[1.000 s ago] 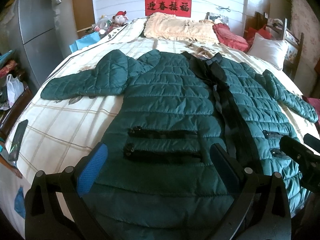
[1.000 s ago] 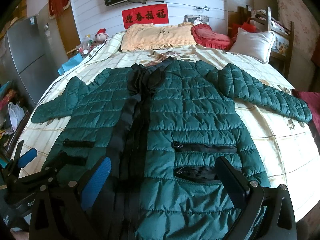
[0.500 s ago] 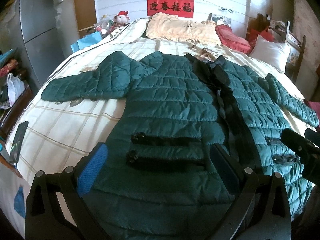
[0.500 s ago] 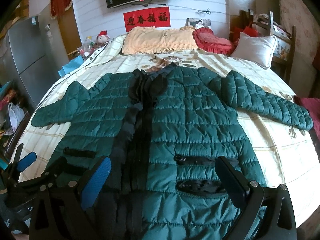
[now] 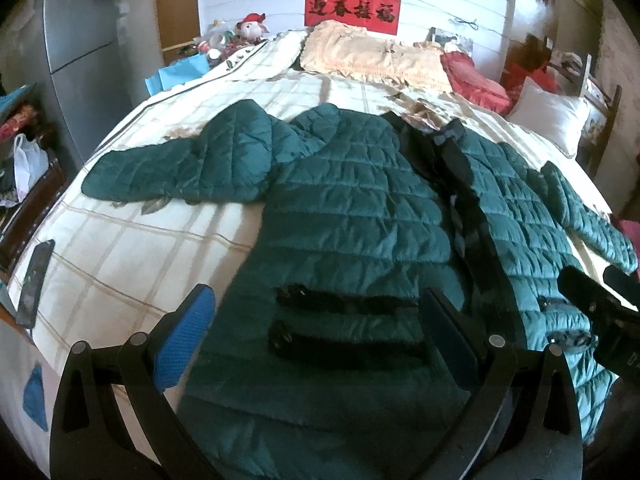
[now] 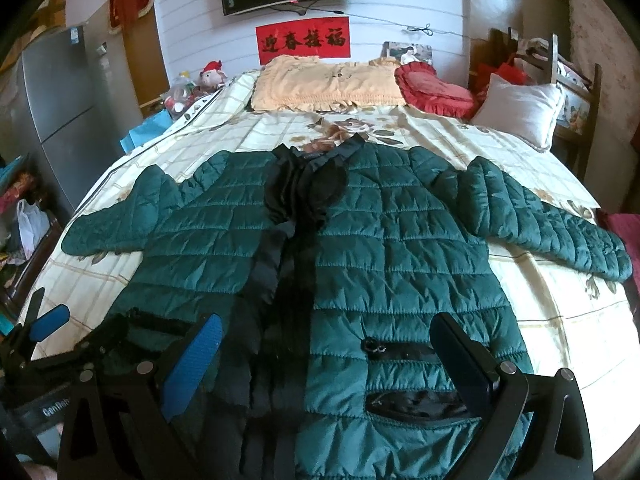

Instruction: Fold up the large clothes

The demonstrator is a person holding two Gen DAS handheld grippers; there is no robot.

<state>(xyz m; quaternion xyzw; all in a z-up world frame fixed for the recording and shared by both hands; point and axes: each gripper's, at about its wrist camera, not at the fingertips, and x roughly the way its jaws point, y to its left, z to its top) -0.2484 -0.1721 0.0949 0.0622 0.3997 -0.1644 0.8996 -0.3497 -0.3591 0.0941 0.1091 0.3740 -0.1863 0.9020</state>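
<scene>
A dark green quilted jacket (image 5: 352,208) with a black front placket lies flat, front up, on the bed, both sleeves spread out; it also shows in the right wrist view (image 6: 400,248). My left gripper (image 5: 316,336) is open and empty above the jacket's left pocket zips near the hem. My right gripper (image 6: 324,356) is open and empty above the right pockets near the hem. Each gripper shows at the edge of the other's view.
The bed (image 6: 568,320) has a cream checked sheet, a yellow pillow (image 6: 320,84), a red cushion (image 6: 436,88) and a white pillow (image 6: 520,108) at the head. A phone (image 5: 36,272) lies at the bed's left edge. A grey fridge (image 5: 80,40) stands left.
Both grippers have drawn back and risen slightly, so more of the jacket and bed shows. Both stay open. The jacket has not moved.
</scene>
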